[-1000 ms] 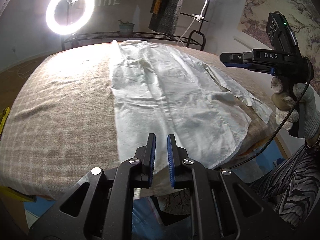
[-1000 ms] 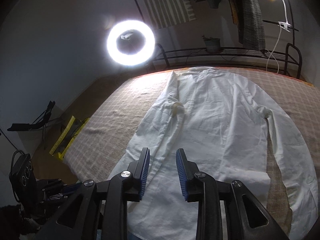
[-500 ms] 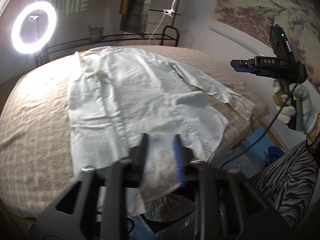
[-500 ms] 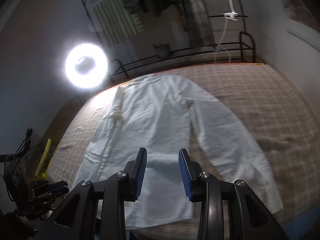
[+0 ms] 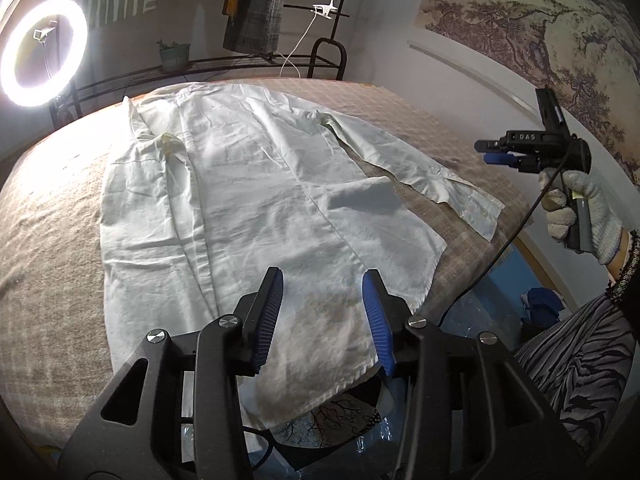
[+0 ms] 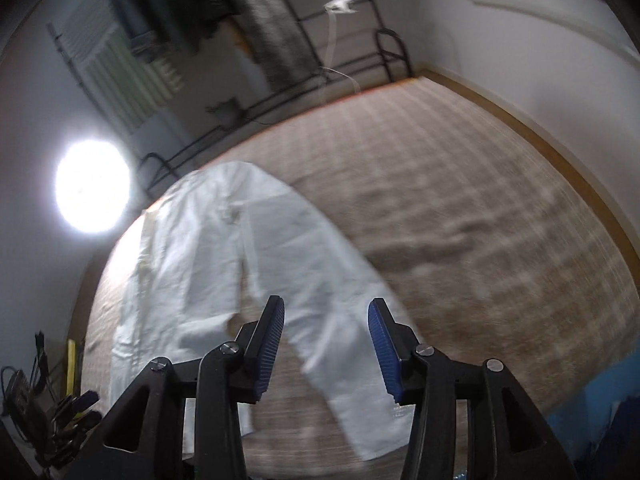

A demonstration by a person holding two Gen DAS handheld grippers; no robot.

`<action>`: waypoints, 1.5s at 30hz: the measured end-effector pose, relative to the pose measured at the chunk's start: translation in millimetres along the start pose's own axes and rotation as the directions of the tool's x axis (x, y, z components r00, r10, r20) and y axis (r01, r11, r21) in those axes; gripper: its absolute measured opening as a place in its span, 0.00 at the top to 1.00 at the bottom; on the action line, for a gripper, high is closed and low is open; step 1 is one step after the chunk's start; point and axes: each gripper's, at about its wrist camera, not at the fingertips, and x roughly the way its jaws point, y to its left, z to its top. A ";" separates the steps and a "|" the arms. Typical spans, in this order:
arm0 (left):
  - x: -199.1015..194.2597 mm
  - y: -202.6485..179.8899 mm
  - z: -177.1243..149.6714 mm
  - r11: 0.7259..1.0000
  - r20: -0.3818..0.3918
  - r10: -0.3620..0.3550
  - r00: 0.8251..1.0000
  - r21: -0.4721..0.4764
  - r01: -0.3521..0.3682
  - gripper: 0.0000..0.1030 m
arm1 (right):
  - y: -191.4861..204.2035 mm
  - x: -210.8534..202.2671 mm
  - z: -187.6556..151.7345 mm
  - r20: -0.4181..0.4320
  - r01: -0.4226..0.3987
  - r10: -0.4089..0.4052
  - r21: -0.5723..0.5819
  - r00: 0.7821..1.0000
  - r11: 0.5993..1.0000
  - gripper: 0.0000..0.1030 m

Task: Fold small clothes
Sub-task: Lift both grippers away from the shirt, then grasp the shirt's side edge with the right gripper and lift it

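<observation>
One white shirt (image 5: 248,216) lies flat on a checked bedspread (image 5: 52,240) beside a ring light (image 5: 42,52)

Right wrist view smeared throughout — white shirt (image 6: 224,264) soft-edged, its hem hidden behind the tool.

Home room set up for filming, prob. a bedroom

Bed w/ beige checked cover (image 5: 60,216) fills the middle. Black metal rack (image 5: 248,62) stands behind it along the wall, w/ clothes hanging above (image 5: 256,4) and a small potted plant (image 5: 174,54). Big landscape wall painting (image 5: 520,28) on one side. Lit ring light (image 5: 42,52) on a stand and clip-on lamp w/ white cable (image 5: 325,10) point to a recording setup.
</observation>
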 end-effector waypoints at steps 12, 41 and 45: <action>27.1 10.7 1.3 1.000 -0.058 0.010 0.998 -0.022 -0.011 0.59 | -32.7 55.3 0.8 -0.130 0.088 -0.086 0.008 0.988 0.996 0.55; 18.1 22.1 -5.8 0.999 -0.039 0.026 0.999 -0.044 -0.028 0.59 | 119.5 19.6 -5.0 0.020 0.014 -0.008 -0.313 1.000 0.950 1.00; 14.5 28.2 -7.1 0.997 -0.033 0.030 0.999 -0.064 -0.032 0.59 | 168.7 32.0 -27.3 -0.025 -0.032 0.024 -0.448 0.999 0.893 1.00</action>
